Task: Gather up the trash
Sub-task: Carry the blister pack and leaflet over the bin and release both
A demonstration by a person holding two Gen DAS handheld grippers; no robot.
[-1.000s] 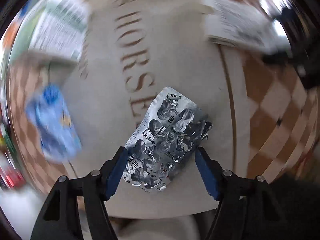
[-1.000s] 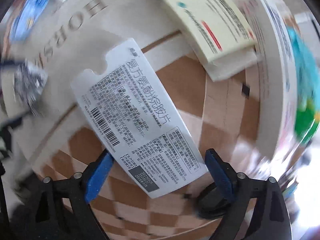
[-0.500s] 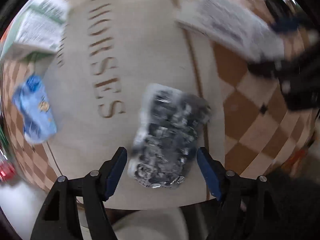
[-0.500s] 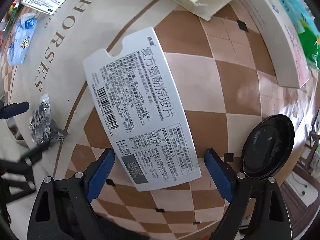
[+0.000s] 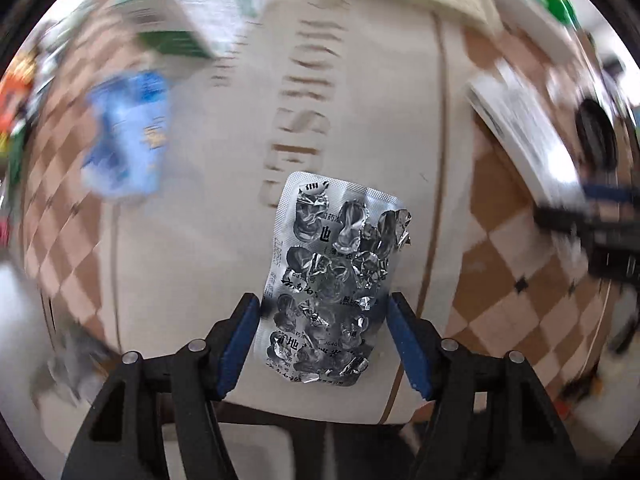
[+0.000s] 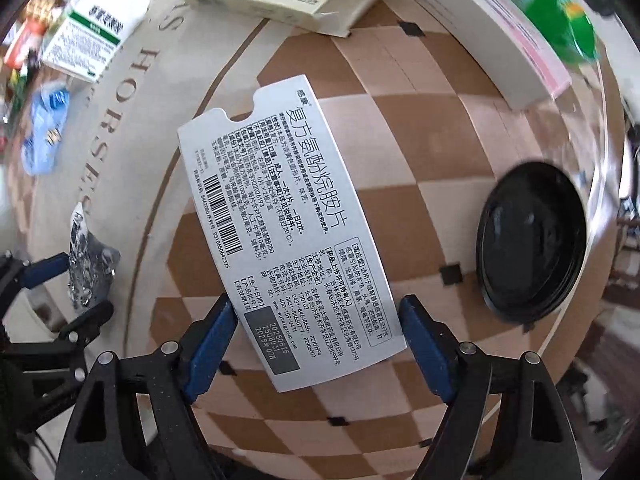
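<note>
Progress: nothing is collected yet, I judge; both pieces of trash lie on the checkered cloth (image 6: 420,168).
Left gripper (image 5: 324,332): I am closing it around the empty blister pack (image 5: 334,276); the left pad seems to reach the edge, the right pad has a small gap.
Right gripper (image 6: 320,340): closing around the flattened white medicine box (image 6: 288,224), pads just beside its edges, not pressing.
Landmark: black lid (image 6: 532,240); the white box is left of it, the blister pack (image 6: 90,264) further left.
Left to do: blue wrapper (image 6: 44,136) and other boxes, far left of the lid.
</note>
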